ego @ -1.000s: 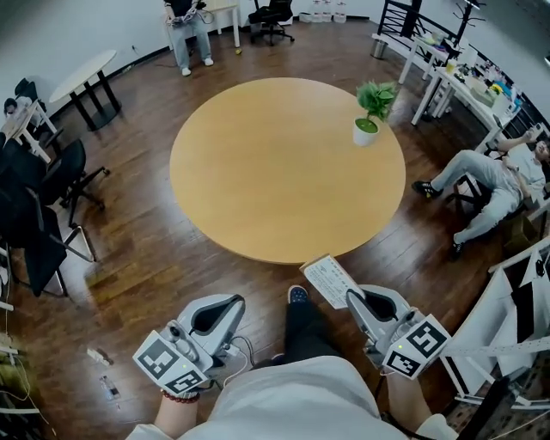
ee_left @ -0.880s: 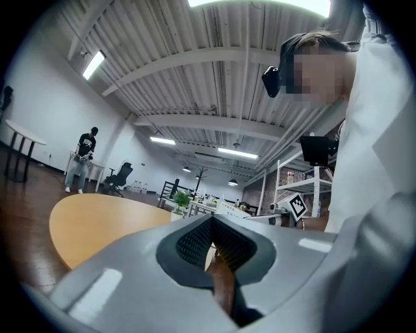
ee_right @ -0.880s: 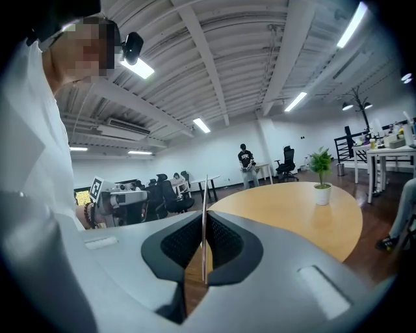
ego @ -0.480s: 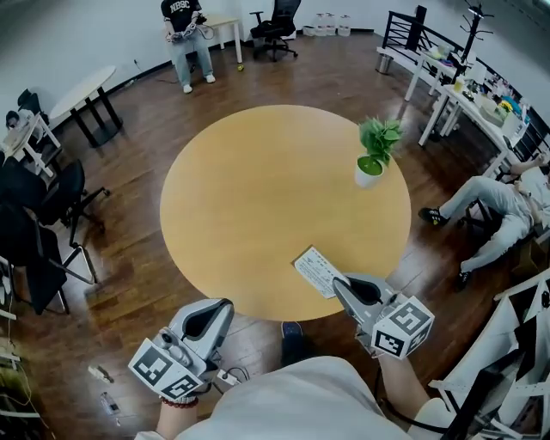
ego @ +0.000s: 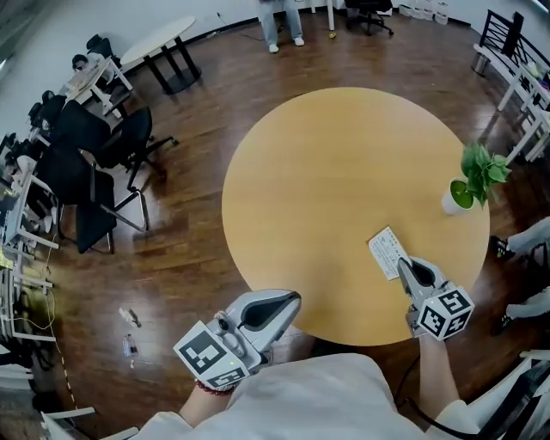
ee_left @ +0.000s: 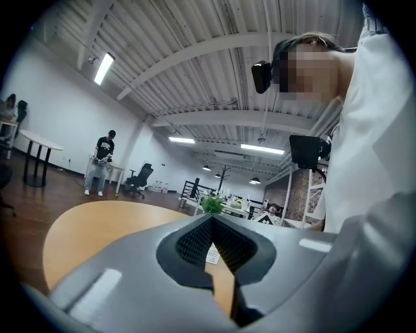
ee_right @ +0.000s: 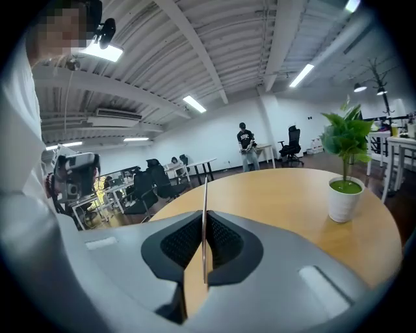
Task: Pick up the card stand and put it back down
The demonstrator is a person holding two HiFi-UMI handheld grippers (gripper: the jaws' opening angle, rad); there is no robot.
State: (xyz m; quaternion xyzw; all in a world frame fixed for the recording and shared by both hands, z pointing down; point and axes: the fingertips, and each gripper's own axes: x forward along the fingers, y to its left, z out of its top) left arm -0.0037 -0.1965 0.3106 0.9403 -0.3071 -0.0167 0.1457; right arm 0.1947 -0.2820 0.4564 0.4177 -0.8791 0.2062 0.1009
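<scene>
The card stand [ego: 387, 252] is a flat white printed card, held just above the round wooden table [ego: 326, 172] near its right front. My right gripper [ego: 404, 265] is shut on its near end. In the right gripper view the card stand [ee_right: 205, 221] shows edge-on as a thin upright line pinched between the pads. My left gripper [ego: 292, 299] hovers at the table's front edge, shut with nothing in it. Through the left gripper [ee_left: 212, 220] jaws' narrow slit I glimpse the table and the distant card.
A small potted plant [ego: 471, 180] in a white pot stands on the table's right edge, beyond the card. Black office chairs [ego: 94, 172] and a white table [ego: 159, 43] sit to the left. A person's legs [ego: 279, 21] show at the far side. Small items [ego: 129, 331] lie on the floor.
My right gripper has carried the card stand forward from in front of the table edge to over the tabletop. The left gripper has come up to the table's front edge.
</scene>
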